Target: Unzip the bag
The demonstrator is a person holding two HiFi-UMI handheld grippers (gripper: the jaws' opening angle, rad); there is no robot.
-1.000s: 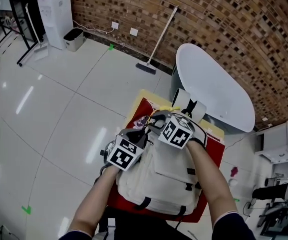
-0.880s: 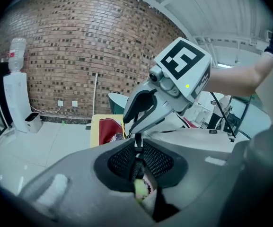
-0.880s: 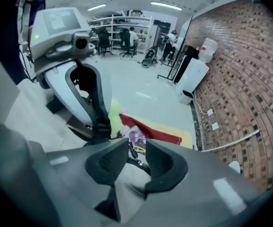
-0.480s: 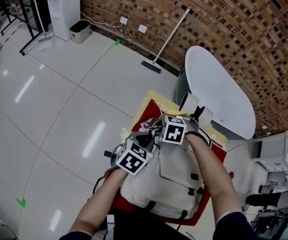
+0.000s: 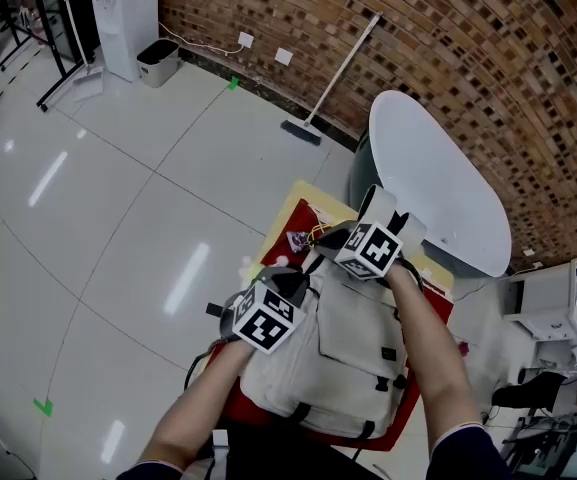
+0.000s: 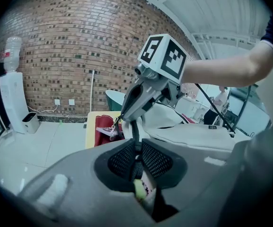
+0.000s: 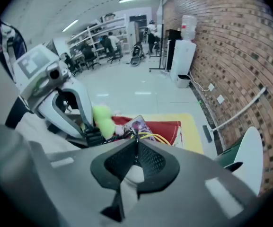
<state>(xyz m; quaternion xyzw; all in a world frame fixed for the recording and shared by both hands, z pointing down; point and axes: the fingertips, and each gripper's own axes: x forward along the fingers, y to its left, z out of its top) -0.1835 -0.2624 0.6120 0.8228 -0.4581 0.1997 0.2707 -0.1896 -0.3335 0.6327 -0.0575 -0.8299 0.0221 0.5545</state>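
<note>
the bag [image 5: 333,358] is lying flat on the red mat [image 5: 286,230] right in front of the person, top end pointing away. the left gripper [image 6: 136,157] has just been squeezing in a bit more and is clamped on the black strap [image 6: 135,132] at the top of the bag. the right gripper [image 7: 136,151] has just been snapping closed too. there's a thin bit of metal caught at its tips, which i'd say is the zipper pull [image 7: 136,137], with pale fabric showing lower down between the pads.

so imo the step now is the actual pull. hold that strap firm with the left one as the anchor so the bag doesn't slide along with the zip. drag the right one along the line of the teeth, not up and away, or the pull will slip out of such a small pinch. watch the charm [image 7: 138,125] and yellow cords [image 7: 159,138] just beside the tips, they could snag. if fabric is pinched in with the pull it'll jam, so start slow.
</note>
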